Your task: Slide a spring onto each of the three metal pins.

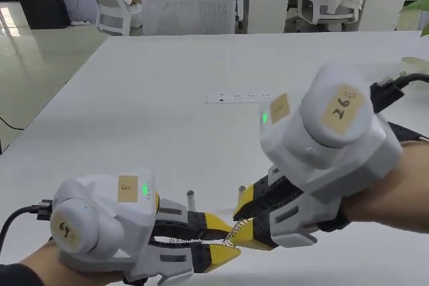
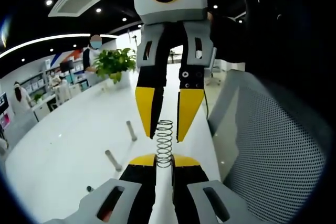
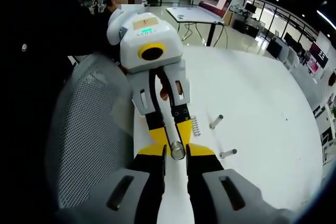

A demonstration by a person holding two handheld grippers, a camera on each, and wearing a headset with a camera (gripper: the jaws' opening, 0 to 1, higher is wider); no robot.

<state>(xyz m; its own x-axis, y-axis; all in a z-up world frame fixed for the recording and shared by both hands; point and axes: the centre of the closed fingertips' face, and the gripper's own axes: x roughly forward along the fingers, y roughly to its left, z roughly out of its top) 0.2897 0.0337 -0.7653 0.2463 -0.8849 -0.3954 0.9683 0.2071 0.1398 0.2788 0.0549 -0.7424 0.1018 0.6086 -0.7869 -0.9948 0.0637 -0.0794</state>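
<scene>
Two tongs are pinching one spring at the same time, and that is the risky part. If the left tongs and the right tongs are pulling different ways, the spring could end up bending or stretching. If one is letting go too fast, the spring could be popping out and rolling along the counter. The spring is sitting between the tips of the left tongs and sticking straight out from them. The right tongs are facing the left tongs and squeezing its far end. Each pin is standing just past the left tongs and looking bare. A second spring is lying beside the left tongs.
</scene>
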